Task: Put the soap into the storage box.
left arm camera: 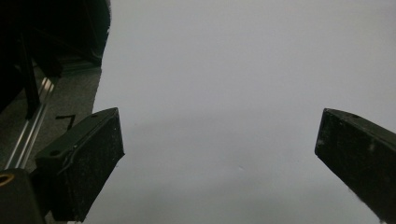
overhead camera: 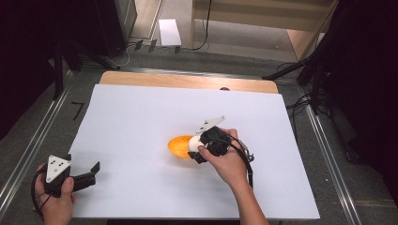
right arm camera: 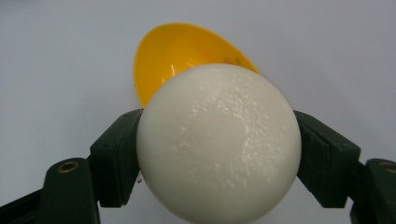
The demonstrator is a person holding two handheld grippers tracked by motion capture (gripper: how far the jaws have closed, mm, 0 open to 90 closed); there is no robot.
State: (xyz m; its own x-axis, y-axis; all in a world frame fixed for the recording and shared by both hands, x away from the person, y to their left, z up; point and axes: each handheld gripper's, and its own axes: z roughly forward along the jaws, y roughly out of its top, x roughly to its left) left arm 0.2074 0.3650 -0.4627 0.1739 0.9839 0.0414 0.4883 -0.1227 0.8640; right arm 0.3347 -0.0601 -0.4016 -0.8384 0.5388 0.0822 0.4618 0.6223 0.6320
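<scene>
So the main thing here is a white ball (right arm camera: 218, 142), and we can see it squeezed between the two black jaws of the right gripper (right arm camera: 218, 154), one jaw pressing on each side of it. In the right gripper view it looks smooth with a slightly pebbly sheen, and right behind it sits a yellow-orange bowl (right arm camera: 177, 51), open side up, with the ball overlapping its near rim. From the high view the ball (overhead camera: 195, 143) is at the right edge of the bowl (overhead camera: 179, 146), a bit right of the middle of the white sheet (overhead camera: 141, 112); we can't tell whether it's touching the bowl or just above it. The right hand (overhead camera: 227, 161) wraps the right gripper (overhead camera: 197, 149), its grey plate sticking up and a cable trailing back. Way off at the near left corner of the sheet, the left hand (overhead camera: 55, 199) holds the left gripper (overhead camera: 96, 169), and its jaws stand wide apart with nothing between them but bare white sheet. The sheet lies on a wooden table (overhead camera: 187, 80).
</scene>
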